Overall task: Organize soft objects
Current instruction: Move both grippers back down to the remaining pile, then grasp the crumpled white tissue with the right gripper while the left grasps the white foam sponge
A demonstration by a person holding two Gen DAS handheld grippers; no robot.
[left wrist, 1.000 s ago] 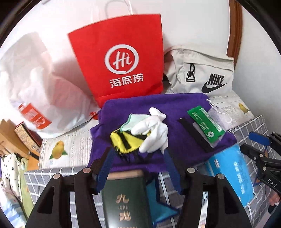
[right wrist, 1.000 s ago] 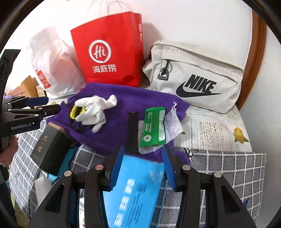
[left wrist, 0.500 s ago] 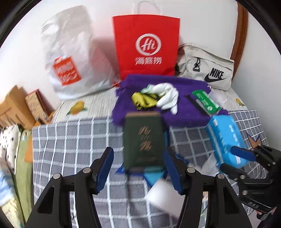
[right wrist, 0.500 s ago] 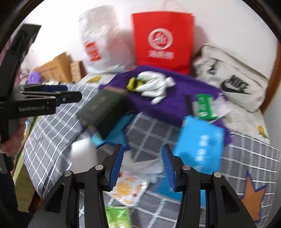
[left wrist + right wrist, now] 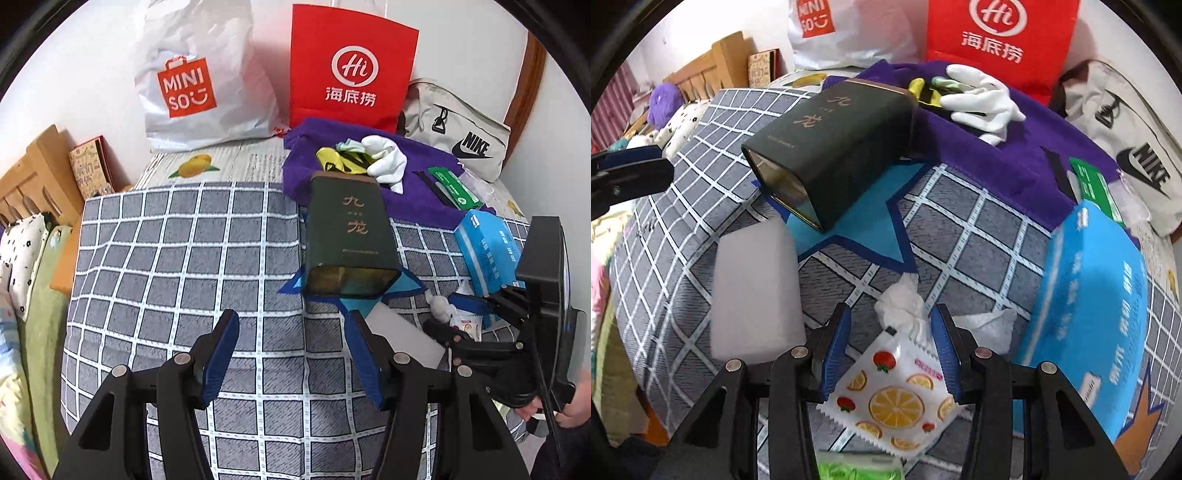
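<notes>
Dark green tin lies lengthwise (open end facing gripper).

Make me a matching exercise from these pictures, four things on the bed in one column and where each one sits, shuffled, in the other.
Things:
1. white glove
2. dark green tin
3. red paper bag
4. fruit-print packet

Places:
A. upright against the wall
B. lying on its side on the checked blanket
C. on the purple towel
D. under the right gripper

Pairs: 1-C, 2-B, 3-A, 4-D
</notes>
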